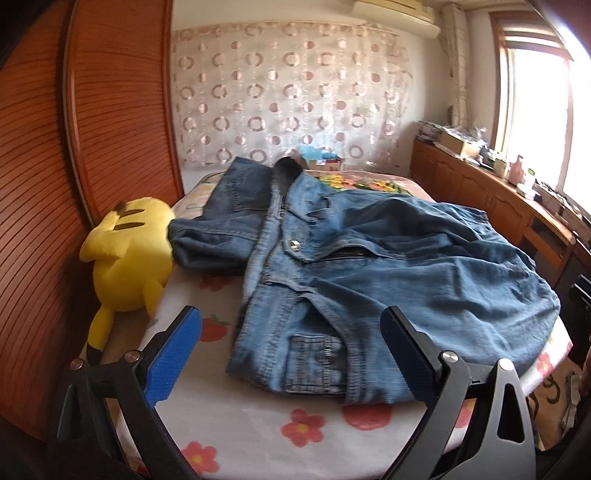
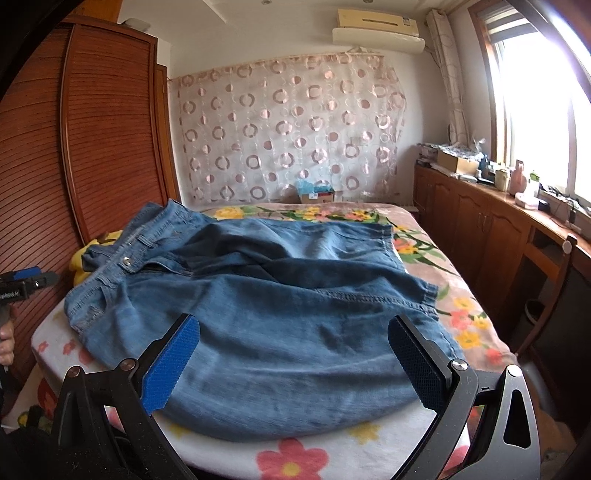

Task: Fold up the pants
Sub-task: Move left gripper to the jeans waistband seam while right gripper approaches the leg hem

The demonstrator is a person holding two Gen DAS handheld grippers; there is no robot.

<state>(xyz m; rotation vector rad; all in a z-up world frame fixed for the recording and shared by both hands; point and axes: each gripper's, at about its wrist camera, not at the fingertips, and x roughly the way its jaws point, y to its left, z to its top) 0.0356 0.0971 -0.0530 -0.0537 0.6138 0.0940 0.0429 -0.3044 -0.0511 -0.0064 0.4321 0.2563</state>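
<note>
Pants point(image 2: 266, 314), blue denim, lie rumpled on a floral blanket point(image 2: 314, 458) on a bed, yellow plush toy point(image 1: 129, 254) beside waistband. Left gripper point(image 1: 291, 354) & right gripper point(image 2: 295, 363) hover w/ fingers apart, holding nothing.

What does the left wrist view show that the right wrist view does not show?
Only the left wrist view shows the whole yellow plush toy beside the waistband, and the small front pocket. Only the right wrist view shows the white air conditioner in full, the far hems and the left gripper at its edge. Both show the blue denim pants on the flowered blanket, with open fingers.
</note>
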